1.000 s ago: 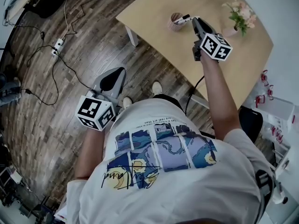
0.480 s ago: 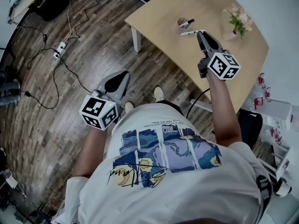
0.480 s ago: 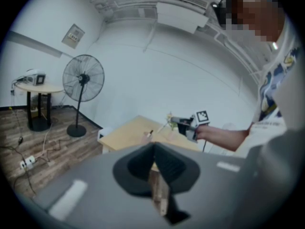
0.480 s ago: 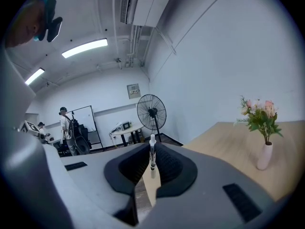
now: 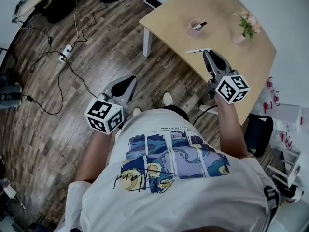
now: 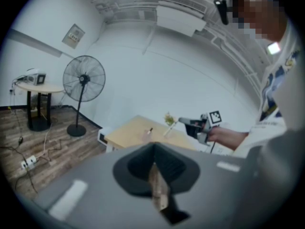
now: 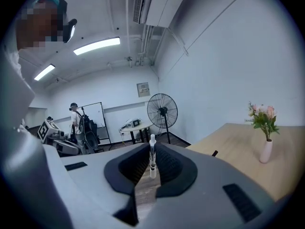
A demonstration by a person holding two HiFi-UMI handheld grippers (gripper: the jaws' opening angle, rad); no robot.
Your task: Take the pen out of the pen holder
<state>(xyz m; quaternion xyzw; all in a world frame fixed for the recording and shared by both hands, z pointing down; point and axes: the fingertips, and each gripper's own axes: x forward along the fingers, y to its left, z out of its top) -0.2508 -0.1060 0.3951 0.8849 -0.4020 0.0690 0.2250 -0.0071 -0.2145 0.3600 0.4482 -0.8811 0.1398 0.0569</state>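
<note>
The left tool [image 6: 153,148] is seen in the foreground, its jaws brought together with nothing between them. Beyond it a wooden bench [image 6: 128,131] is seen, with a flower vase [image 6: 168,120] on it. The right tool [image 6: 182,122] is held near the vase by a hand [image 6: 224,136]. A standing fan [image 6: 84,82] is seen at the left.

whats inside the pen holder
One dark-tipped pen sticks out over the pen holder rim. The holder's wall hides the rest of that pen and anything lower inside. The white pen is outside it, gripped by the right tongs.
</note>
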